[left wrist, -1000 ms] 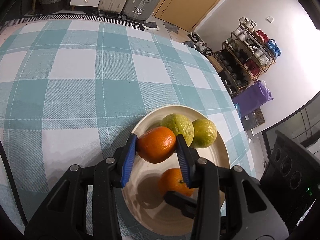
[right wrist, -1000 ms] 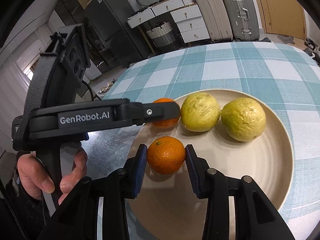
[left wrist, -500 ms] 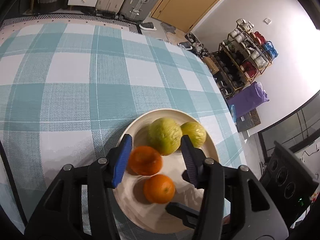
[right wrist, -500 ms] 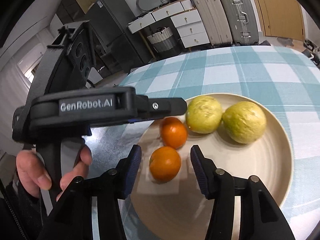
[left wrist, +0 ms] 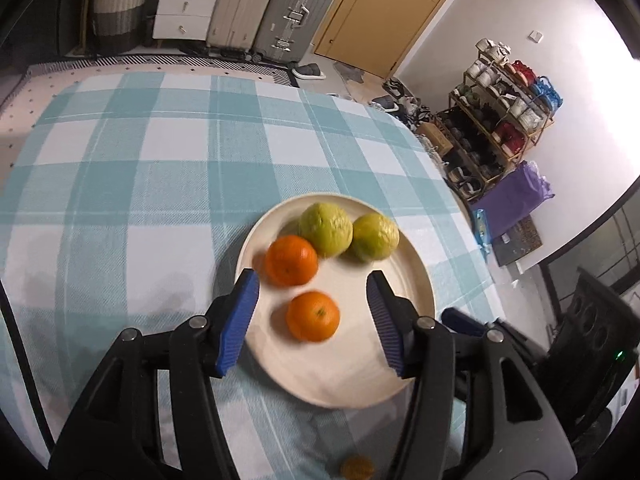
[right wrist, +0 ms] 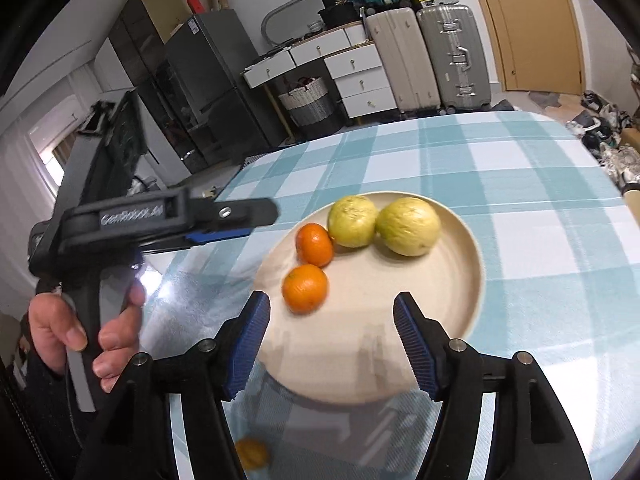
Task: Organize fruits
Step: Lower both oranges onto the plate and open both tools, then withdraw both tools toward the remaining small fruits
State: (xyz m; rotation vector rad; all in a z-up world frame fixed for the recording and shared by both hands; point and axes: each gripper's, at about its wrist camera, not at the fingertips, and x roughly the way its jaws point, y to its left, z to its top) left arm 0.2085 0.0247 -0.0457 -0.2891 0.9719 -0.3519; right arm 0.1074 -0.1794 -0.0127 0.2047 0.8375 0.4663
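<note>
On the cream plate (left wrist: 420, 276) sit two oranges (left wrist: 313, 316) and two green-yellow citrus fruits (left wrist: 326, 229); left gripper (left wrist: 314, 316) and right gripper (right wrist: 332, 342) both gape wide, holding nothing.

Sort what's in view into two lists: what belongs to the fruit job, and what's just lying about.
Job:
- plate
- two oranges on it: nearer orange, farther orange
- two green-yellow fruits and, also on the plate
- an orange thing off the plate at the near edge, blurred
- left gripper, right gripper, both open, holding nothing

Lying about:
- suitcases
- drawers
- woven basket
- shoe rack
</note>
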